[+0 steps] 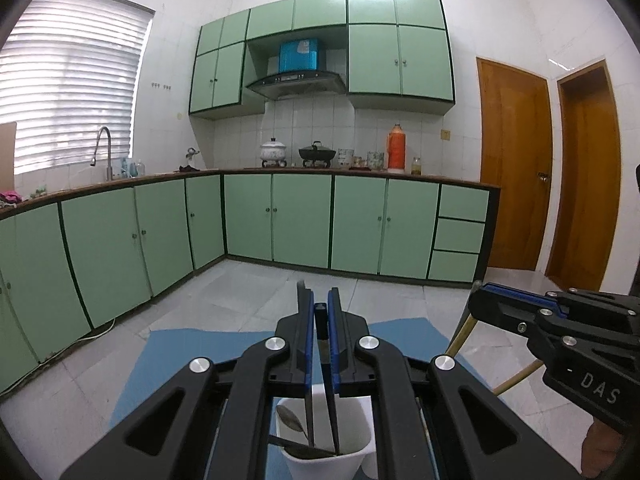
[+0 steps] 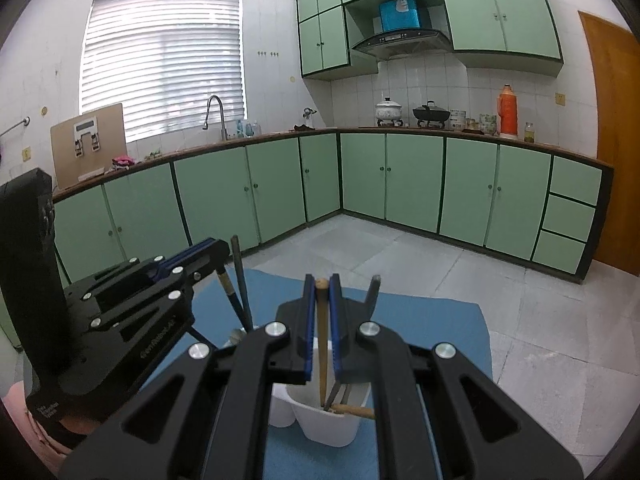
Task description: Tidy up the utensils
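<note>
My left gripper (image 1: 319,300) is shut on a dark-handled utensil (image 1: 321,322) that hangs down into a white utensil holder (image 1: 360,456). A metal spoon (image 1: 290,420) lies in that compartment. From the right wrist view, the left gripper (image 2: 218,254) sits at the left with the dark utensil (image 2: 231,298) below its tips. My right gripper (image 2: 322,284) is shut on a wooden-handled utensil (image 2: 321,340), whose lower end dips into the white holder (image 2: 332,428). The right gripper (image 1: 480,290) also shows at the right of the left wrist view, the wooden handle (image 1: 460,336) slanting below it.
The holder stands on a blue mat (image 2: 420,320) over a pale tiled surface. A grey rod (image 2: 241,280) and a grey handle (image 2: 373,292) stick up from the holder. Green base cabinets (image 1: 300,220) line the far walls, and wooden doors (image 1: 516,168) stand at the right.
</note>
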Tool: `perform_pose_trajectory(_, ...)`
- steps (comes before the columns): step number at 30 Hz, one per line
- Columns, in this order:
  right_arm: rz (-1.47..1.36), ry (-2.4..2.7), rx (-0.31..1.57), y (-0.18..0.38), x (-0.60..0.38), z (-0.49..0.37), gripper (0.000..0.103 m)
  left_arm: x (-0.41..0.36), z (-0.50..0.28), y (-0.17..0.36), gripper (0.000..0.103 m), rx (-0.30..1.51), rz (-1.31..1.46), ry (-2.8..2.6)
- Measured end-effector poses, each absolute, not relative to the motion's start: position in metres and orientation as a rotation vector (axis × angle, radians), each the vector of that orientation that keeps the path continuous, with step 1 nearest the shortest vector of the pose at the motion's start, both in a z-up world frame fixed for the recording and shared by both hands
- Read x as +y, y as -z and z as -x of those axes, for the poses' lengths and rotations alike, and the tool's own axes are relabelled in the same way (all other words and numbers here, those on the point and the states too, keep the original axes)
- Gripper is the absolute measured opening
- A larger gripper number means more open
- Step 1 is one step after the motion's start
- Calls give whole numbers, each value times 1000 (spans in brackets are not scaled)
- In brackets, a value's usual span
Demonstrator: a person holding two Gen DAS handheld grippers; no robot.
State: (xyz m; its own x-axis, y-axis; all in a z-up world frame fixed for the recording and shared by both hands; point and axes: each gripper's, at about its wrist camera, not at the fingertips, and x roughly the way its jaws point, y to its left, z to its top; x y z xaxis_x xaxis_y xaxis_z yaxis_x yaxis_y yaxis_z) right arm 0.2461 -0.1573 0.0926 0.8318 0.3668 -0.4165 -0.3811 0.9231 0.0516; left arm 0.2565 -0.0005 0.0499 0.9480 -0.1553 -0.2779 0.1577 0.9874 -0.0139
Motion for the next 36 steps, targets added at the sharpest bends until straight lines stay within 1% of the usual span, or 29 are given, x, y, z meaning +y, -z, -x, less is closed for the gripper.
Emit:
perform_pose_trajectory(9,37,-384,435,-85,-151,-246,6,5,-250,-48,7,273,-11,148)
perform_pose_trajectory(11,32,-385,440,-86,-152,-246,7,7,-248,-48,9,275,-4,148)
perform_pose_trajectory(14,23,-380,430,-87,-156,-241,8,10,-246,-51,25,272,8,150)
perform_pose_trajectory(15,22,-378,426,-88,-157,-239,12,11,-244,-52,31,267,10,152)
perform_pose_trajectory(16,19,-374,419,-89,-158,-236,14,12,-242,-53,33,263,9,150)
perform_pose_trajectory(19,12,-372,406,-91,-163,-231,20,14,-237,-54,36,257,9,154)
perform_pose_trajectory(22,13,-368,386,-93,-168,-222,24,17,-231,-55,40,246,10,155)
perform_pose_trajectory(24,9,-367,374,-95,-171,-217,27,19,-227,-57,42,238,13,154)
perform_pose_trajectory(27,-5,-356,352,-99,-178,-209,34,23,-221,-60,44,230,22,155)
perform_pose_trajectory(29,-20,-347,336,-101,-185,-204,38,26,-216,-63,49,219,25,152)
perform_pose_trajectory(31,-37,-342,326,-103,-192,-198,45,28,-212,-65,58,212,28,149)
perform_pose_trajectory(33,-57,-336,317,-104,-201,-191,47,33,-203,-67,65,204,35,149)
perform_pose_trajectory(35,-70,-326,310,-104,-208,-185,51,37,-194,-67,70,202,44,142)
perform_pose_trajectory(36,-79,-320,307,-103,-212,-180,55,40,-189,-67,74,205,46,138)
